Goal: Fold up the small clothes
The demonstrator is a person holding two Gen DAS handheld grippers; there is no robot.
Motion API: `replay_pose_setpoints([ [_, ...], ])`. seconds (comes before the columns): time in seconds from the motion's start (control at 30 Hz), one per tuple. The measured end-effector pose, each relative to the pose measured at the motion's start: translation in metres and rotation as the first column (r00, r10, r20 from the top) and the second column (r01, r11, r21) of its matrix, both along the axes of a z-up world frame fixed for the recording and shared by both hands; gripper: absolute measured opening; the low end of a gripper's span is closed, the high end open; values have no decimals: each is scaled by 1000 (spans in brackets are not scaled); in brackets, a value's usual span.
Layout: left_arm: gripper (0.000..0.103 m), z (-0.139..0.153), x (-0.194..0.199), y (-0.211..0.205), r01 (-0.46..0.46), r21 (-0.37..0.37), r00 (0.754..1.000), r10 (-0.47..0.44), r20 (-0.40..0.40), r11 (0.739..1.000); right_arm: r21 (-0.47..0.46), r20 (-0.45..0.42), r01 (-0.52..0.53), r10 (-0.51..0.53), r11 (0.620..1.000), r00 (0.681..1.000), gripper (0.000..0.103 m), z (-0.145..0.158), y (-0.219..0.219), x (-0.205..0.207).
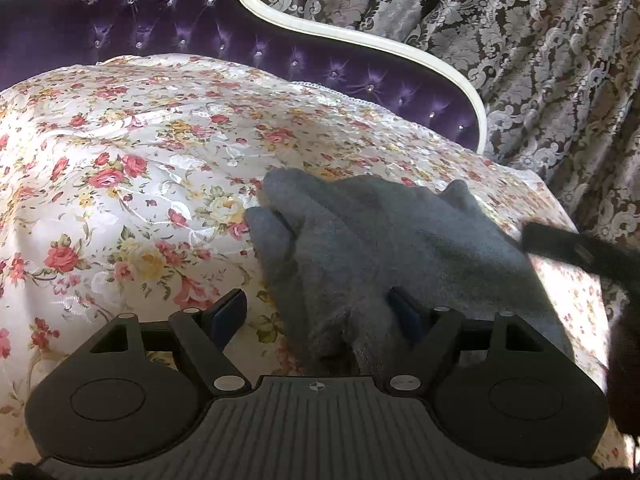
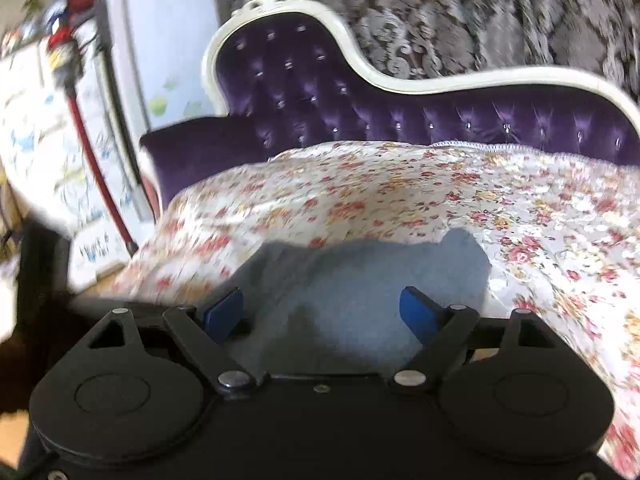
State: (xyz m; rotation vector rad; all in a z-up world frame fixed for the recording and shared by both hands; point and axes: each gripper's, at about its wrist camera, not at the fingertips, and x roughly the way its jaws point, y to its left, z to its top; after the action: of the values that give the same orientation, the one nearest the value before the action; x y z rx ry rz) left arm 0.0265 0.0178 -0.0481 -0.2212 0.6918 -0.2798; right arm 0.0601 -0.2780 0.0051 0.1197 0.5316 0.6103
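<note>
Grey knit garment [image 1: 384, 240], small and crumpled, lies on the floral bedspread [image 1: 120, 168] directly ahead of both claws. Behind the spread, farther from the claws, rises a purple tufted headboard [image 1: 192, 36] with a cream frame, and beyond that a patterned curtain [image 1: 520, 60].

Left claw [image 1: 320, 314]: jaws stand wide apart, blue pads clear of each other. The right-hand pad touches or overlaps the near edge of the garment; the left-hand pad hangs over bare bedspread. Nothing is pinched between them. A dark blurred object, probably the other tool, enters from the right edge just beside the garment.

Right claw [image 2: 322, 310]: jaws likewise wide apart, with nothing gripped. The garment [image 2: 360, 280] fills the gap between the pads and extends ahead of them; whether the pads touch the cloth cannot be told. The view is motion-blurred. To the left of this claw a red pole [image 2: 96, 184] leans by a pale wall.
</note>
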Motion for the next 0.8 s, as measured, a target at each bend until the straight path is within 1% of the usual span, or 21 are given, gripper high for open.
replay_pose_setpoints([
  [0.07, 77, 0, -1, 0, -5, -3, 1000, 5, -2, 1000, -7, -51, -6, 5, 1000, 999, 86, -12, -2, 31],
  [0.13, 78, 0, -1, 0, -8, 1, 1000, 8, 0, 1000, -23, -86, 31, -33, 999, 996, 86, -23, -6, 58],
  [0.2, 78, 0, -2, 0, -14, 0, 1000, 14, -2, 1000, -37, -109, 103, -106, 994, 988, 81, -29, -13, 80],
  [0.27, 78, 2, -2, 0, -18, -1, 1000, 18, -5, 1000, -34, -98, 180, -182, 983, 978, 80, -24, -23, 86],
  [0.33, 77, 7, -6, 0, -28, 6, 1000, 28, 8, 1000, -25, -45, 237, -238, 971, 970, 81, -12, -31, 79],
  [0.4, 77, 16, -12, -3, -39, 42, 999, 38, 30, 998, -36, 26, 274, -274, 961, 962, 90, 3, -33, 63],
  [0.43, 77, 21, -15, -6, -46, 71, 998, 43, 38, 996, -51, 66, 292, -289, 955, 955, 99, 10, -32, 52],
  [0.47, 77, 25, -18, -9, -52, 97, 998, 48, 45, 994, -70, 111, 310, -302, 948, 947, 102, 17, -30, 40],
  [0.5, 77, 29, -21, -10, -47, 113, 998, 42, 48, 992, -80, 152, 317, -302, 945, 941, 102, 23, -29, 27],
  [0.57, 83, 36, -25, -13, 0, 121, 999, -6, 48, 993, -71, 187, 301, -284, 951, 941, 102, 30, -25, 12],
  [0.6, 98, 39, -27, -14, 15, 113, 999, -21, 50, 993, -66, 181, 295, -279, 953, 943, 102, 34, -24, 7],
  [0.63, 103, 42, -30, -16, 20, 106, 998, -26, 60, 994, -62, 165, 295, -282, 953, 945, 102, 36, -23, 1],
  [0.73, 103, 51, -38, -23, 10, 142, 994, -25, 102, 990, -30, 102, 314, -310, 949, 945, 102, 37, -24, -13],
  [0.8, 103, 56, -41, -26, 6, 144, 992, -24, 121, 990, -15, 47, 321, -320, 947, 946, 103, 35, -26, -23],
])
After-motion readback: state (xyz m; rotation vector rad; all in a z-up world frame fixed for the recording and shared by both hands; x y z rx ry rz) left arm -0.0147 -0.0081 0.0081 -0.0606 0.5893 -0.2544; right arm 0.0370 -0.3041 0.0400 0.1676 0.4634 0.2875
